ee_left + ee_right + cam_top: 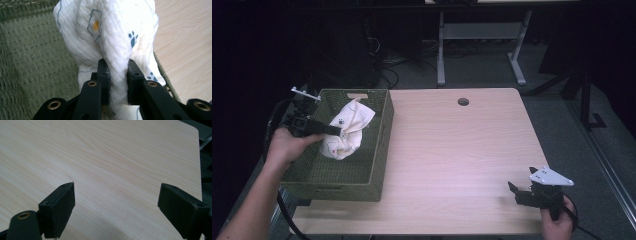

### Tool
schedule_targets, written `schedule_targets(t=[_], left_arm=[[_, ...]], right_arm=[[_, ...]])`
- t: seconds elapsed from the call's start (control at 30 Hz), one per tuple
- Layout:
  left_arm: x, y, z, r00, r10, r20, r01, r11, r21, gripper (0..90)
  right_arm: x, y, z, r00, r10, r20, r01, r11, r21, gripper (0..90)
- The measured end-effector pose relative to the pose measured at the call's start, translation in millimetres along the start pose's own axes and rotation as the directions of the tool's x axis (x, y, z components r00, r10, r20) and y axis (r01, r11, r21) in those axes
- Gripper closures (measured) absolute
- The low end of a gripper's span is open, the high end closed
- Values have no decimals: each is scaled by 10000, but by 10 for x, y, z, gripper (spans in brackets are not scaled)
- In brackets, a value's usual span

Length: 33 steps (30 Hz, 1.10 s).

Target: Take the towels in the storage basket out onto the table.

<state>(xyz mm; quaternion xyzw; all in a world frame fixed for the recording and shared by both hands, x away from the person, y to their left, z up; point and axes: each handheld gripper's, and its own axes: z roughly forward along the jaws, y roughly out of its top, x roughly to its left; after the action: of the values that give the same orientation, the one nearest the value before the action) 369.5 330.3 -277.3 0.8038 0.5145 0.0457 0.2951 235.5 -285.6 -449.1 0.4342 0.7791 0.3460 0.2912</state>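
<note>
A white cloth [346, 129] printed with small blue paw marks and a yellow-centred flower hangs bunched above the floor of a green woven basket [377, 165]. My left gripper [339, 131] reaches in from the left and is shut on the cloth; in the left gripper view a fold of cloth [117, 45] is pinched between both black pads [103, 75]. My right gripper [513, 191] rests low over the table [462, 150] near its front right corner, jaws wide apart with only bare wood between them [116, 202].
The basket occupies the table's left end, its far wall having a handle slot [357, 95]. A round cable hole [463, 101] lies near the far edge. Desk legs and cables [441, 50] stand on the dark floor beyond.
</note>
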Motion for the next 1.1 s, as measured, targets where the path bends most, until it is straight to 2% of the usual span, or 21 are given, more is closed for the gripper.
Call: schedule_targets(t=[0.57,1.1], left_arm=[[-237,145,1,9958,430,805,-404,9986,-341,763],[-487,300,101,9897,960,1063,-940,9953,-238,763]], right_arm=[[-7,0,1,10000,-33,31,33,10000,-26,139],[-8,3,-11,10000,-43,36,44,10000,-84,139]])
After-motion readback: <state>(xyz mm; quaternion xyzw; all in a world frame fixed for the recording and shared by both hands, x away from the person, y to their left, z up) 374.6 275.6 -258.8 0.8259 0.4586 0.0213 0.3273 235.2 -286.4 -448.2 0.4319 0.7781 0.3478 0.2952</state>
